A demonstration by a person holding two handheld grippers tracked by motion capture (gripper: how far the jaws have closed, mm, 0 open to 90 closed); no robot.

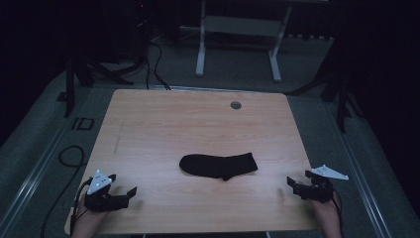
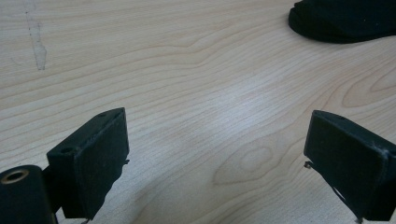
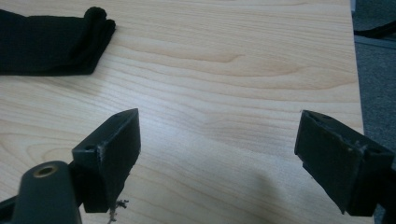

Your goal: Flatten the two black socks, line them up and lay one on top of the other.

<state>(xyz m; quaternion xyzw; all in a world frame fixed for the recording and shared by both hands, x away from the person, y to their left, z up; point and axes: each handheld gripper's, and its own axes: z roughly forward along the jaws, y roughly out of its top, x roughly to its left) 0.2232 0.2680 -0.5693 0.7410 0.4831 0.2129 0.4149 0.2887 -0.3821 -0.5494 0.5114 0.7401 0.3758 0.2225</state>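
A black sock (image 1: 218,165) lies flat near the middle of the wooden table (image 1: 198,124), its toe to the left and its cuff to the right. My left gripper (image 1: 121,194) rests at the table's front left corner, open and holding nothing. In the left gripper view the sock's toe (image 2: 343,21) is at the top right, well beyond the gripper (image 2: 217,154). My right gripper (image 1: 293,185) sits open at the front right corner. The sock's cuff (image 3: 51,44) lies at the top left of the right gripper view, far from the open gripper (image 3: 219,154).
A small round grommet (image 1: 236,105) is set in the table near its far edge. A white desk frame (image 1: 237,39) stands on the floor behind the table. Cables (image 1: 69,158) run along the floor at the left. The table's right edge (image 3: 357,70) is close to my right gripper.
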